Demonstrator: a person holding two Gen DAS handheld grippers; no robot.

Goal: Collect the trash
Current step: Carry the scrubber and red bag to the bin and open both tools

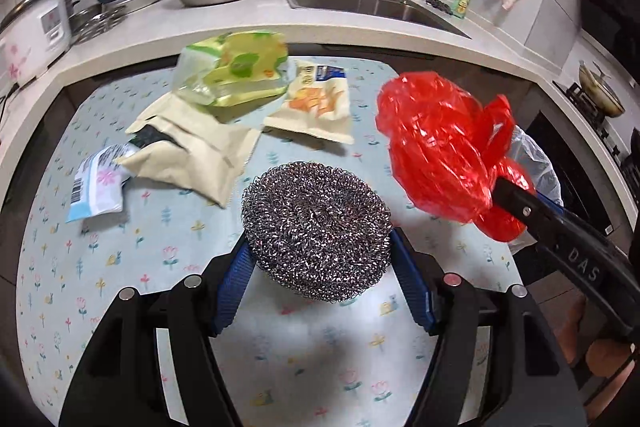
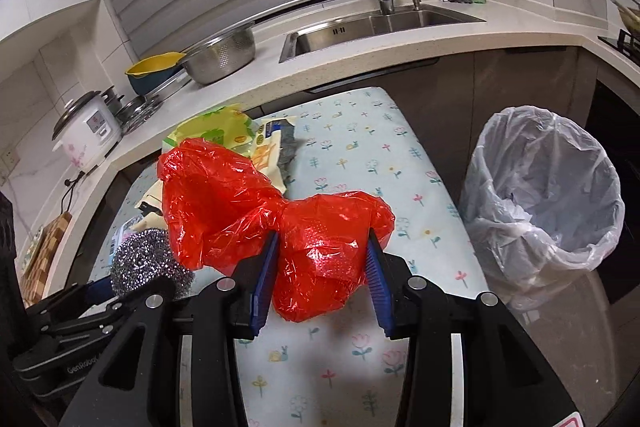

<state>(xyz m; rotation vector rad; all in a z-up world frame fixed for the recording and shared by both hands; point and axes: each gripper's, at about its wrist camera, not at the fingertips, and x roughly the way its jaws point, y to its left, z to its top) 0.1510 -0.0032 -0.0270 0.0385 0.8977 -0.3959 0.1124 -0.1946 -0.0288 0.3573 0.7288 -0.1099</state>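
My left tool [image 1: 320, 259] is clamped on the round steel scourer [image 1: 316, 227], its flat face toward the camera, held above the floral worktop [image 1: 120, 267]. My right tool [image 2: 322, 267] grips the crumpled red bag [image 2: 280, 211], its length running left-right. Wrappers [image 1: 192, 155] lie beyond; the lined bin [image 2: 544, 203] stands right of the worktop, the sink [image 2: 384, 23] behind.
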